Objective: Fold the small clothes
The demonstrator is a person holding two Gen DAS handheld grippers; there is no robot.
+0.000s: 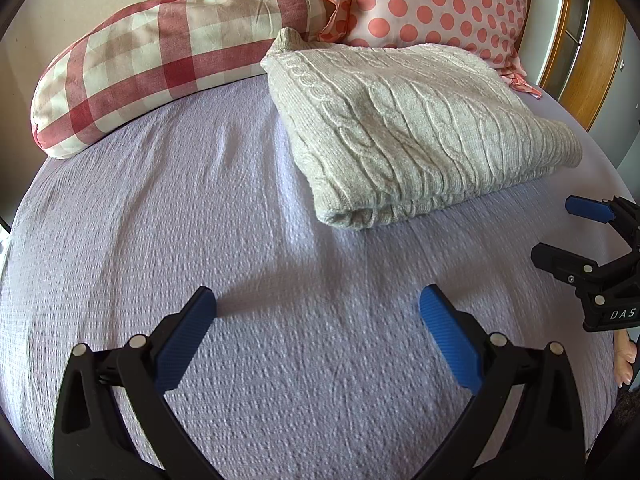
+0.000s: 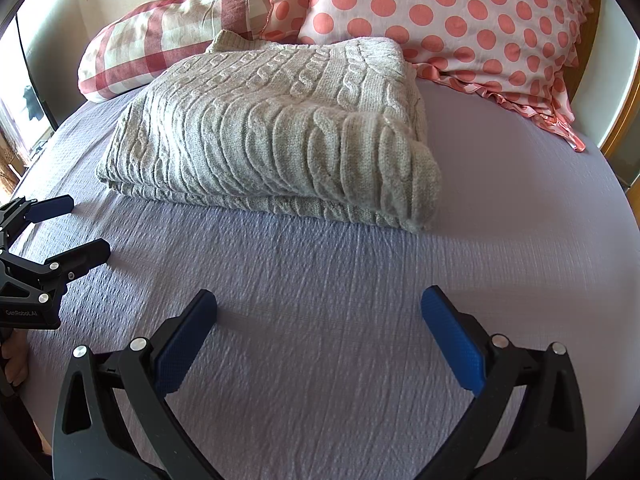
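Observation:
A light grey cable-knit sweater [image 1: 416, 128] lies folded into a thick rectangle on the lavender bedspread [image 1: 200, 208], near the pillows. It also shows in the right wrist view [image 2: 272, 132]. My left gripper [image 1: 318, 300] is open and empty, hovering over bare bedspread in front of the sweater. My right gripper [image 2: 319, 302] is open and empty, also in front of the sweater. Each gripper shows at the edge of the other's view: the right one [image 1: 560, 230], the left one [image 2: 86, 226].
A red-and-cream checked pillow [image 1: 160, 52] and a white pillow with coral dots [image 1: 436, 4] lie behind the sweater at the head of the bed. A wooden frame [image 1: 592, 52] stands at the far right.

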